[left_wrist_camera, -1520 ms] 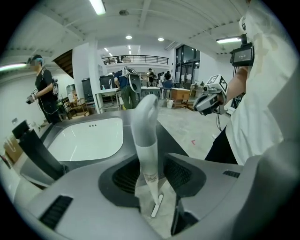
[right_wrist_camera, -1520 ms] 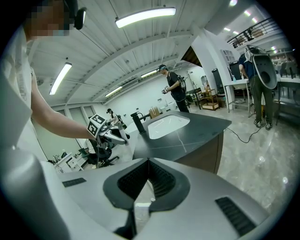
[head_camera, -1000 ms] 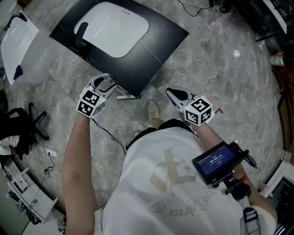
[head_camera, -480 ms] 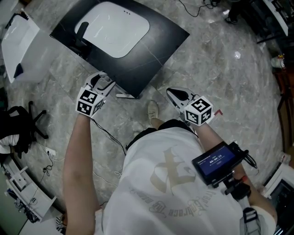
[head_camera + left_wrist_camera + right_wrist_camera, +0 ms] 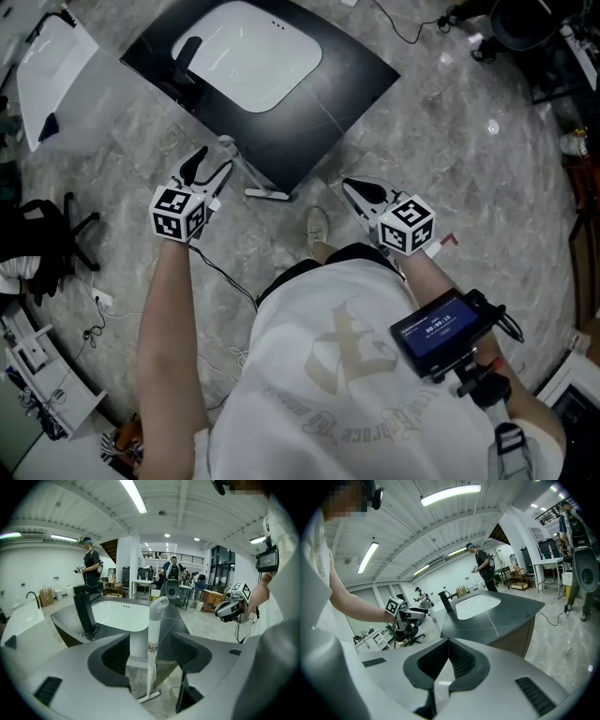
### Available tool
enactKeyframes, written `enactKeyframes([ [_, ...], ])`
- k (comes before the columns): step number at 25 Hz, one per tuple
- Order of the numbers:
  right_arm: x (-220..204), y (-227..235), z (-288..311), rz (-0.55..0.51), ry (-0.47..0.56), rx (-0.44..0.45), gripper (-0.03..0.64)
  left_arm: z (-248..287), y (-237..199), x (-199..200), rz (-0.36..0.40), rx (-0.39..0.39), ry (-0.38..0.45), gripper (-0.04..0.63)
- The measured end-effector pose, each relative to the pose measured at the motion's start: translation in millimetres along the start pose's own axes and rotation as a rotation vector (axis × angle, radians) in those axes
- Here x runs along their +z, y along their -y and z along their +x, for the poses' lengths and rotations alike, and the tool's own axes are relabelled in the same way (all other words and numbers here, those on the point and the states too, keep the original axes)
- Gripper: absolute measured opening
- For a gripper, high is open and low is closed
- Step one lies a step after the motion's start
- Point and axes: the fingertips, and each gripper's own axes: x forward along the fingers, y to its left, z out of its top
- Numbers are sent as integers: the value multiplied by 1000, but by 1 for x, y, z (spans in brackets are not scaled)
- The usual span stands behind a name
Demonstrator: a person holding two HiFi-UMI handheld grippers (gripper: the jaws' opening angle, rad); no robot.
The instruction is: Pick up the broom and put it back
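The broom [image 5: 246,172] has a white handle and leans with its top against the edge of the black counter [image 5: 309,122], its small head on the floor. My left gripper [image 5: 204,169] is just left of the handle, and its jaws are opening. In the left gripper view the handle [image 5: 151,641] stands upright between the fingers [image 5: 115,656] with a gap on each side; the pads do not press it. My right gripper [image 5: 361,192] hovers right of the counter's corner, shut with nothing in it, its jaws meeting in the right gripper view [image 5: 448,645].
A white sink [image 5: 253,52] and a black faucet [image 5: 186,58] sit in the counter. A white table [image 5: 52,75] and a black chair [image 5: 47,248] stand at the left. Cables [image 5: 220,277] trail on the stone floor; my shoe [image 5: 319,228] is near the broom head. Other people stand beyond.
The left gripper's jaws have spread and let go of the broom handle. That gripper has drawn back a little to the left and rolled. The right gripper has stayed put.
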Motion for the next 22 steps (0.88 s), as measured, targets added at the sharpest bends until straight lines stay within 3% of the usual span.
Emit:
enactKeyframes([
  [5,10,-24,10,-47,9,39,18,-42,7,-7,-94,69,73,267],
  [13,27,-74,27,-124,31,110,18,-109,39,-24,-164,124,142,260],
  [18,28,-113,31,-171,26,157,18,-150,62,-39,-181,166,180,190],
  [22,25,-142,34,-201,25,192,18,-179,70,-52,-194,214,204,92],
])
